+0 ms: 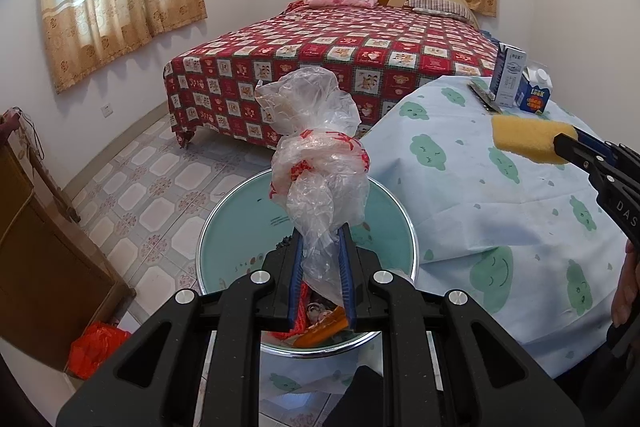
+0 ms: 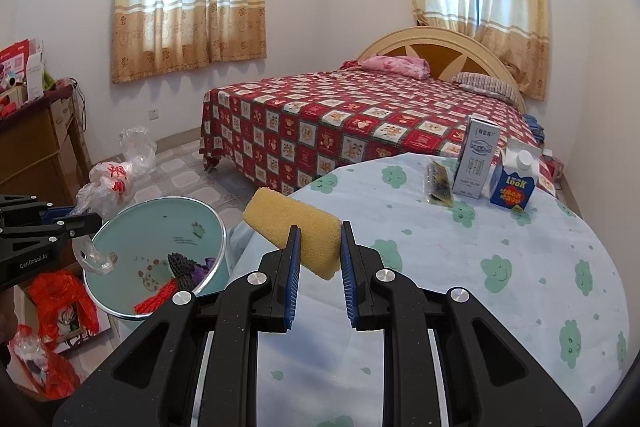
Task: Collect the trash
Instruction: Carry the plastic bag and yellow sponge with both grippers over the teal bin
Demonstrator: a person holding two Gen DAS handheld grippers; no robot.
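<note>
While the crumpled plastic bag (image 1: 320, 163) is clamped in our left gripper (image 1: 322, 267) directly above the bin (image 1: 408, 223), we should lower before letting go; our right gripper (image 2: 320, 259) pinches the yellow sponge (image 2: 298, 229) beside the surface (image 2: 480, 299).

A crumpled clear plastic bag (image 1: 320, 163) with red print stands above the teal bin (image 1: 236, 227); a yellow sponge (image 2: 298, 227) tilts nearby.
</note>
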